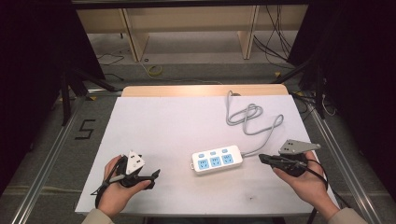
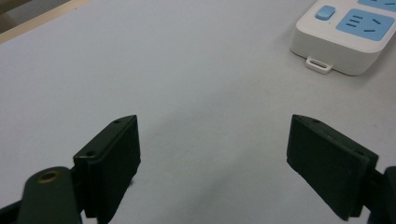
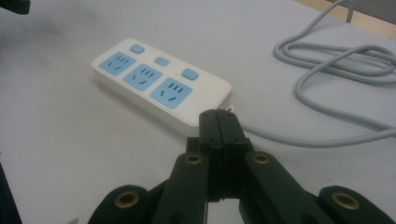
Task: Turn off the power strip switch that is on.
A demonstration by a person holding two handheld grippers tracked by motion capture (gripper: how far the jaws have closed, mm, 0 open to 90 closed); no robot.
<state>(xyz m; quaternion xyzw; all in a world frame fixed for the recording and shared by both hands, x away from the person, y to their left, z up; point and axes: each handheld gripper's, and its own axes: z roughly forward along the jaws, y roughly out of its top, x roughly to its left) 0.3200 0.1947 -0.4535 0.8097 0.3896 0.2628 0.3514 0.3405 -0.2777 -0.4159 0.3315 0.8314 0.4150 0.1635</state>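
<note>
Two grippers idle: left gripper (image 1: 156, 174) spread wide, right gripper (image 1: 262, 158) clenched on nothing. White three-socket power strip with blue outlets (image 1: 217, 158) lies untouched between them on the white tabletop (image 1: 154, 126); nothing begun.

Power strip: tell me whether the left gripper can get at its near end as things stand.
Probably yes. The left gripper sits with its jaws wide apart, pointing toward the power strip, and only bare white tabletop lies between them. The right gripper, jaws closed, is at the strip's far end, by the cable.
</note>
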